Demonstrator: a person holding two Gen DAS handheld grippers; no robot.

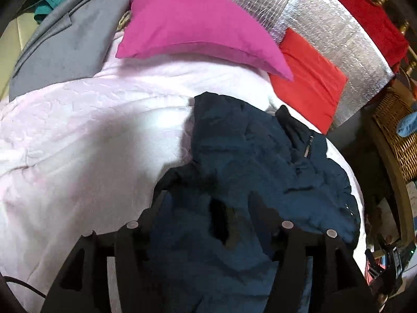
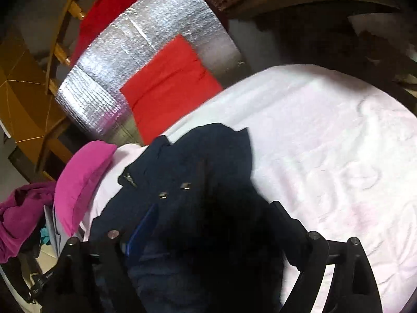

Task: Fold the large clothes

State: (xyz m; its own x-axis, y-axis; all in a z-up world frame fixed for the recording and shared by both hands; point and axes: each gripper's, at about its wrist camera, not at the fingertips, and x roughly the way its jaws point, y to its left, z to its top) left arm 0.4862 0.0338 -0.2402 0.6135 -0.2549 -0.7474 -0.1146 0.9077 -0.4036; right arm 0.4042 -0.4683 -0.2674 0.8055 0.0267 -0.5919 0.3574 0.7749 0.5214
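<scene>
Two black grippers hang over one dark navy jacket (image 1: 250, 156) that lies crumpled on a pale pink bedspread (image 1: 78, 143). In the left wrist view the left gripper (image 1: 211, 180) has its fingers spread well apart, and the jacket's cloth fills the space between them; whether the pads press on the cloth cannot be told, because fabric and fingers blend in the dark. The jacket runs from the picture's centre toward 4 o'clock, with a short metal zipper (image 1: 308, 147) showing near its upper right edge. At 12 o'clock a magenta pillow (image 1: 187, 23) rests on the bedspread, with a grey garment (image 1: 67, 44) at 10 o'clock. A red cloth (image 1: 307, 78) lies at 2 o'clock against a silver foil mat (image 1: 333, 34), and a wicker basket (image 1: 396, 127) stands at 3 o'clock.

In the right wrist view the right gripper (image 2: 198, 208) stands wide, its fingers at either side of the jacket (image 2: 203, 182), which bunches up between them; no clear pinch shows. Metal snaps (image 2: 174, 190) sit on the jacket just left of centre. The bedspread (image 2: 325, 156) spreads toward 3 o'clock, the magenta pillow (image 2: 80, 182) lies at 9 o'clock, and the red cloth (image 2: 169, 83) on the foil mat (image 2: 125, 60) sits at 11 o'clock. A purple garment (image 2: 20, 214) is heaped at 8 o'clock.
</scene>
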